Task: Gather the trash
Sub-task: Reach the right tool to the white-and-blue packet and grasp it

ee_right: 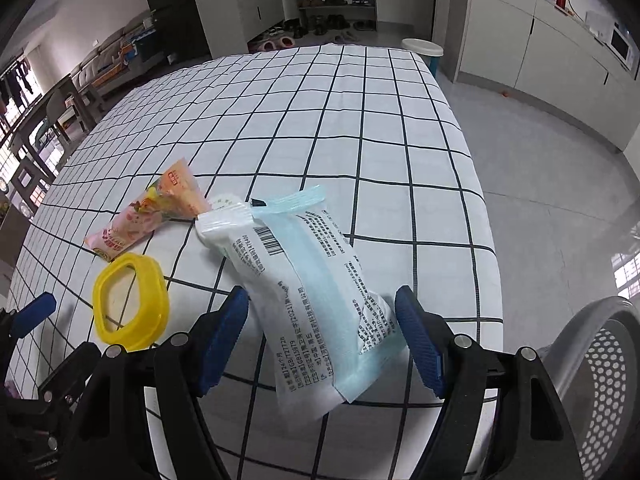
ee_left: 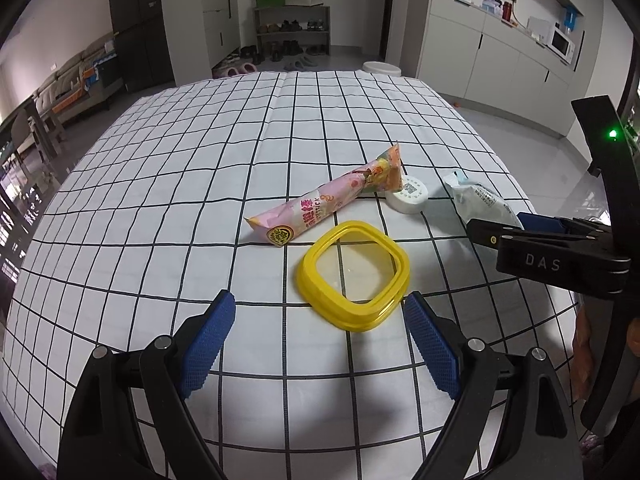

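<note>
A: Where is the trash now?

B: In the right wrist view the white and blue packet [ee_right: 316, 292] lies in the lower middle of the frame, on the checked tablecloth [ee_right: 360, 128]. Its near end is between the fingers of my right gripper [ee_right: 322, 332], which are apart; I see no pad touching it. In the left wrist view the yellow lid [ee_left: 354, 274] is in the centre, just ahead of my left gripper [ee_left: 320, 332], also spread wide and holding nothing.

A: What can go wrong?

B: The packet looks soft and slippery. If I close only on the thin sealed edge, I think it can slide out or fold. It also reaches close to the table edge at the bottom of the frame, so a push may send it down. The grey basket [ee_right: 600, 360] at lower right stands near, but I judge a loose grip would drop the packet before it.

A: And which way do the things point?

B: The packet's long axis runs from lower right toward upper left, far end touching the white cap [ee_left: 408, 196]. The pink snack wrapper [ee_left: 328, 200] lies along a diagonal, from left of centre up to the right, one end leaning over the cap.
</note>
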`<state>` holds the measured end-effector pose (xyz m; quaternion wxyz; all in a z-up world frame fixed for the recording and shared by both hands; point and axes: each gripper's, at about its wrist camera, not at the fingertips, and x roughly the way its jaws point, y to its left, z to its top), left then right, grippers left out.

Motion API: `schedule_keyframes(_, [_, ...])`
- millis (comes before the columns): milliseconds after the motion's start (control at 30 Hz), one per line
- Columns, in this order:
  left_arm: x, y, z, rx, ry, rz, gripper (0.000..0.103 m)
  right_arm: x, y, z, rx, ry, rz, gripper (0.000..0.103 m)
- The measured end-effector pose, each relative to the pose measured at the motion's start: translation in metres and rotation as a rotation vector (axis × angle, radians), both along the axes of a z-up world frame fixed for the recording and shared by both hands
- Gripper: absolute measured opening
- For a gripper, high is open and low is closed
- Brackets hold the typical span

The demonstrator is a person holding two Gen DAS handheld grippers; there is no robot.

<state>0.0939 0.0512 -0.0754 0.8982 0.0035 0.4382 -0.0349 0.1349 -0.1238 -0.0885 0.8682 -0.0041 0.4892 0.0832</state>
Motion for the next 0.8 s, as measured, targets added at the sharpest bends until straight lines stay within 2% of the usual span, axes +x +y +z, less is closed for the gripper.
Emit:
schedule_keyframes(133, [-0.002, -0.001, -0.001, -0.001, 0.004, -0.003, 0.085, -0.003, 0.007, 0.002, -0.037, -0.012, 0.011, 0.069])
schedule_keyframes(267, [-0.006, -0.003, -0.002, 0.009, 0.001, -0.012, 0.085, -0.007, 0.008, 0.006, -0.020, -0.017, 0.013, 0.058])
schedule_keyframes(533, [-0.007, -0.010, -0.005, 0.013, 0.009, -0.013, 0.085, -0.021, -0.012, 0.026, 0.024, -0.048, -0.006, 0.057])
schedule_keyframes(800, [0.008, -0.028, -0.019, 0.005, 0.072, -0.024, 0.086, -0.035, -0.044, 0.041, 0.076, -0.060, -0.045, 0.057])
